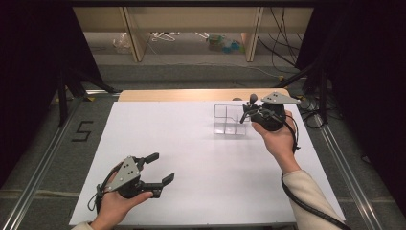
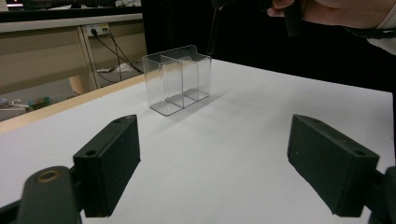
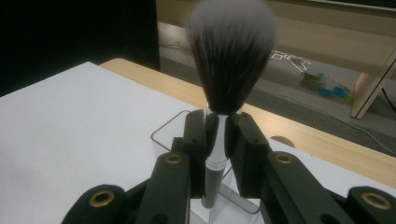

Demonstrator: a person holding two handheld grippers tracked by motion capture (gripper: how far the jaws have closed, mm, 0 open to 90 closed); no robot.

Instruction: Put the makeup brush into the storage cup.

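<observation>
From above, the right gripper [image 1: 247, 111] hangs over the clear box [image 1: 230, 120] at the table's [image 1: 191, 158] far side. The left gripper [image 1: 159, 168] gapes empty, near the front edge. Its own view shows the box [image 2: 177, 79] well ahead. The right gripper's view shows its jaws clamped on a brush [image 3: 224, 93] (bristles up) above the box [image 3: 168, 133].

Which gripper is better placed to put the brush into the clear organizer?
The right gripper: it is shut on the brush just above the clear organizer. The left gripper rests open far away.
</observation>
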